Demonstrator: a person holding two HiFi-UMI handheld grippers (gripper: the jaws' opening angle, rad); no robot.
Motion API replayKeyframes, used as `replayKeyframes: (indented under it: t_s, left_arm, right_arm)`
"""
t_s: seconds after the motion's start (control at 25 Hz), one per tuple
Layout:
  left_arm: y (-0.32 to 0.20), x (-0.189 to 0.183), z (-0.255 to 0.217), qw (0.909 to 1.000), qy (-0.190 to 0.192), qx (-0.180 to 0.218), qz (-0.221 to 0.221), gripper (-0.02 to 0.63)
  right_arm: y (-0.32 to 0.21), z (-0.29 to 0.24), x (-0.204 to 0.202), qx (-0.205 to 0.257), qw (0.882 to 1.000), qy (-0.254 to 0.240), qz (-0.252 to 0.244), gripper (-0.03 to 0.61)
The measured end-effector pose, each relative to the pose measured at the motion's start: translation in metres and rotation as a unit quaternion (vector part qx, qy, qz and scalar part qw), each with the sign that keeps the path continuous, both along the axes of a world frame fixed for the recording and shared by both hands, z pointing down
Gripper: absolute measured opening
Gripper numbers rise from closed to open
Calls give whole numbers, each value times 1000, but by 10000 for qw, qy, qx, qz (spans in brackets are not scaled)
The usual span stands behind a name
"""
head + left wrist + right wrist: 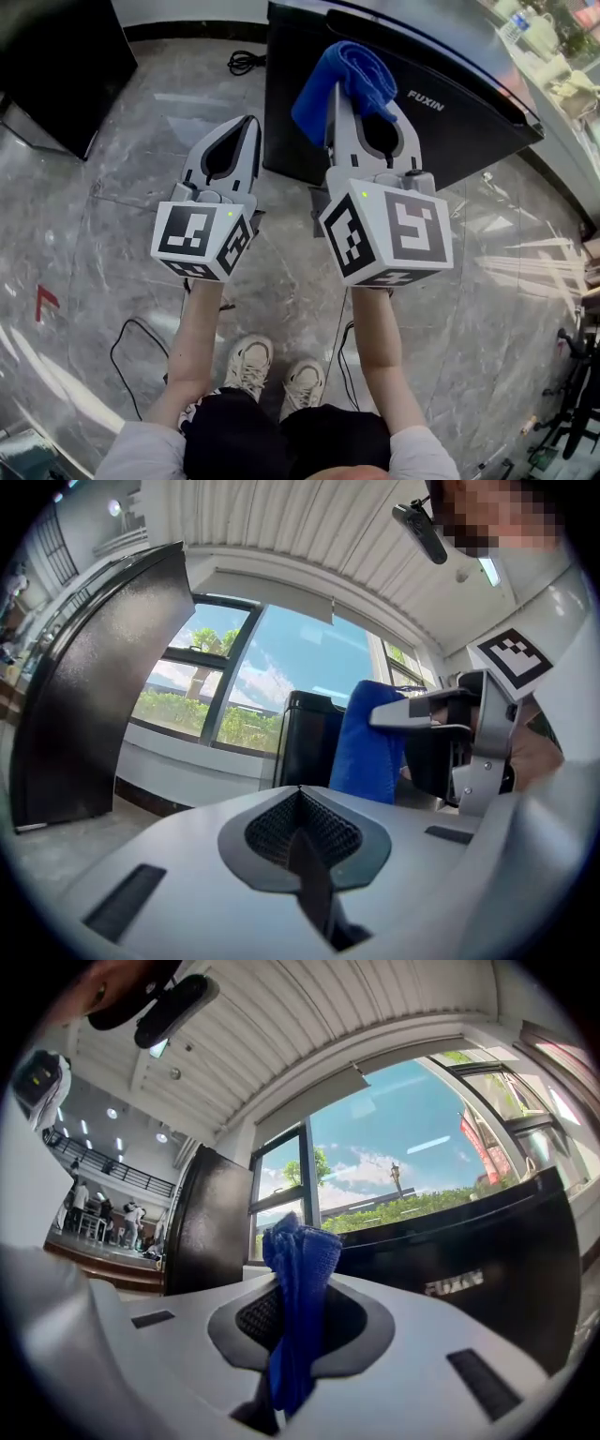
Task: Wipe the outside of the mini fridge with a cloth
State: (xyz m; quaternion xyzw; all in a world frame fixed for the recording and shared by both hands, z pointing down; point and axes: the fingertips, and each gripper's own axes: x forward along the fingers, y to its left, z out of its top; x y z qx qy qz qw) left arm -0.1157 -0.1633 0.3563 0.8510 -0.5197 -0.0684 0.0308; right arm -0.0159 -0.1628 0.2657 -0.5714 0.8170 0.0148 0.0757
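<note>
Standing where, the mini fridge point(469, 131)?
— Straight ahead on the floor point(112, 234), black, its front face turned towards the grippers and running left to right. It lies forward of both, more in line with the right one.
— So which is nearer?
— The right gripper point(349, 94). From the head view its tips overlap the fridge's upper front, but I can't tell whether anything touches the fridge. The left gripper point(251, 122) sits beside it, off the fridge's left corner, jaws closed together with nothing between them.
— And the cloth point(347, 75)?
— Blue, pinched in the right gripper's closed jaws, its bunched end sticking out past the tips and pointing at the fridge. I'd judge the next move is a short push forward to press it flat, then a sweep along the front.
</note>
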Motion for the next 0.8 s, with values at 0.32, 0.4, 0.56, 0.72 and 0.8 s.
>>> replayKeyframes:
  t_s: [0.32, 0.4, 0.56, 0.72, 0.8]
  left_arm:
    - [-6, -42, 16, 9993, 101, -225, -276, 5]
    - [-6, -43, 17, 9993, 97, -237, -256, 5]
    - [-6, -41, 19, 9993, 119, -270, -225, 5]
    - [-6, -34, 21, 9994, 95, -288, -151, 5]
    - [-6, -30, 22, 9994, 77, -312, -102, 5]
  right_arm:
    - [-41, 35, -70, -112, 9981, 584, -169, 64]
    - [-48, 41, -76, -157, 9975, 676, -138, 64]
    - [-55, 43, -78, -178, 9966, 807, -56, 64]
    - [-54, 42, -73, -197, 9965, 810, -34, 64]
    - [-52, 41, -66, -182, 9965, 818, 27, 64]
